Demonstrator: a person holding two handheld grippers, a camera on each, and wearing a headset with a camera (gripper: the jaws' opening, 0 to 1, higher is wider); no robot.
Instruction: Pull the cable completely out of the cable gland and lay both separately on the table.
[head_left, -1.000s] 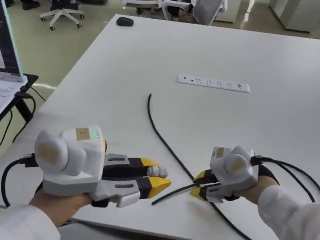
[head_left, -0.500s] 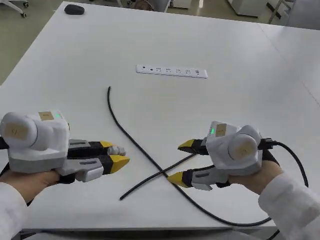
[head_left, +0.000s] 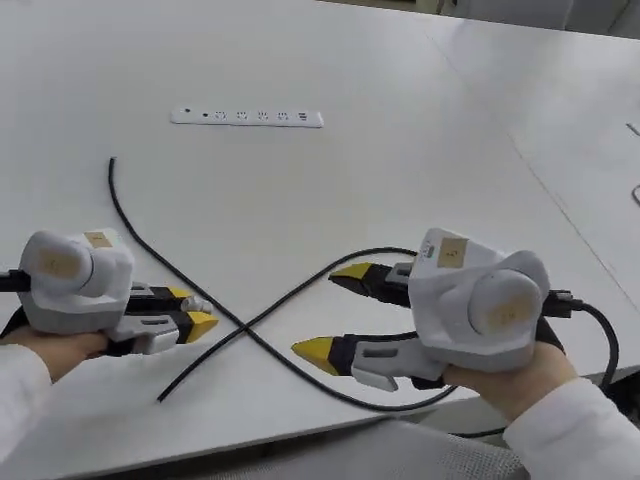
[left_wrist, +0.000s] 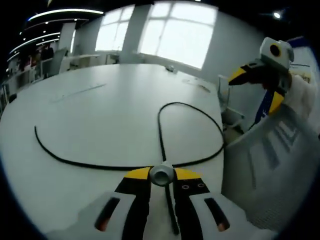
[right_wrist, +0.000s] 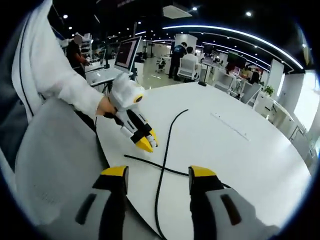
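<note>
My left gripper (head_left: 199, 314) hovers low over the table's near left, shut on the small grey cable gland (left_wrist: 161, 174), which sits between its yellow tips. The black cable (head_left: 292, 294) lies loose on the white table (head_left: 420, 150), crossing over itself just right of the gland. One end (head_left: 161, 397) rests near the front edge, the other (head_left: 110, 161) farther back on the left. My right gripper (head_left: 330, 311) is held above the cable's loop, open, with nothing in it. In the right gripper view the cable (right_wrist: 167, 142) runs on the table below the spread jaws.
A white power strip (head_left: 247, 118) lies farther back on the table. The front table edge runs close under both grippers. Each gripper trails a dark lead (head_left: 600, 340) off the edge. In the right gripper view, people sit at desks in the background.
My right gripper, shut on the cable a second ago, has opened and let it drop onto the table. The head camera has swung to the right. The left gripper still holds the gland.
</note>
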